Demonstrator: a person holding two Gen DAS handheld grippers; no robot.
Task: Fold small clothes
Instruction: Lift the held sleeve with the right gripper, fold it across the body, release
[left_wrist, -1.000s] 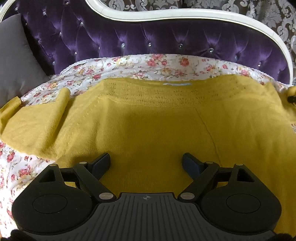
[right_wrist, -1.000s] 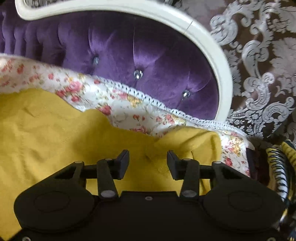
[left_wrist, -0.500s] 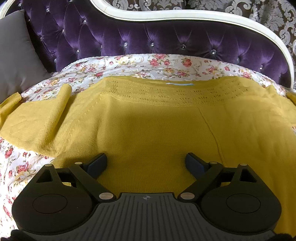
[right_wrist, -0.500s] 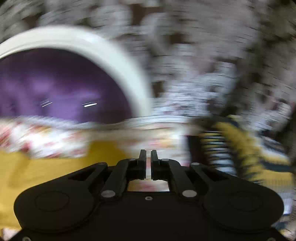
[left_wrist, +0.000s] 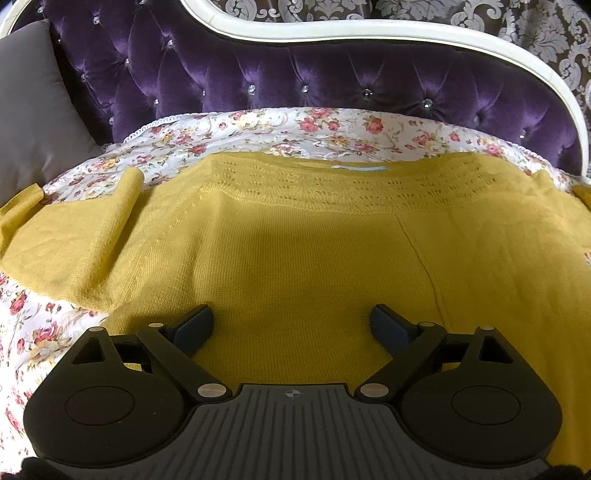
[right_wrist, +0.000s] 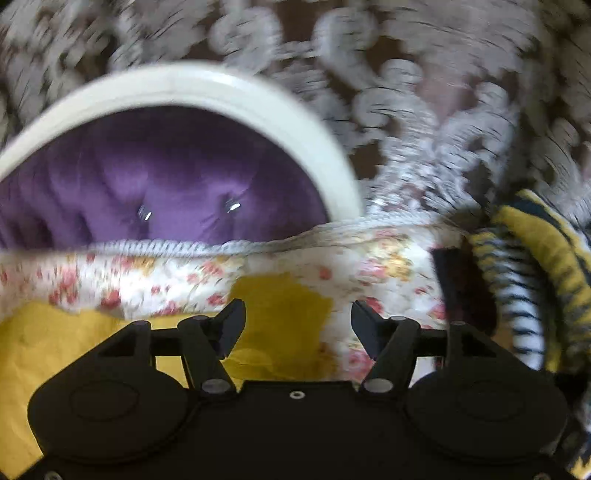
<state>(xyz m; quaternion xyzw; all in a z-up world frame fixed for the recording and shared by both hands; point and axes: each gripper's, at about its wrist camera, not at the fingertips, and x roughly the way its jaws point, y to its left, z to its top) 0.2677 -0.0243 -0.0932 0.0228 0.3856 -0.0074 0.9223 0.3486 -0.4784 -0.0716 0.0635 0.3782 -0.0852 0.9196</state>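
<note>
Purple tufted headboard (left_wrist: 295, 77) with a cream frame (left_wrist: 369, 35) is running across 12 o'clock, damask wallpaper (left_wrist: 535, 26) showing behind it. Grey pillow (left_wrist: 33, 107) is leaning at 10 o'clock. Floral bedspread (left_wrist: 314, 127) is covering the bed, lace-edged along the far side. In the right wrist view, motion-blurred, a striped yellow, black and white fabric (right_wrist: 524, 280) is bunching at 3 o'clock past the bedspread edge; what it is, can't tell.

Mustard knit sweater (left_wrist: 295, 251) is lying flat on the bedspread, filling the centre of the left wrist view, neckline with a pale blue label at 12 o'clock, eyelet rows below it, one sleeve spreading toward 9 o'clock with its cuff turned up. A crease is running down toward 5 o'clock.

Left gripper (left_wrist: 291, 323) is hovering over the sweater's lower body, fingers spread wide, pinching nothing. Right gripper (right_wrist: 297, 321) is also spread apart and empty, with a yellow sleeve end (right_wrist: 280, 314) lying beyond its fingers at centre.
</note>
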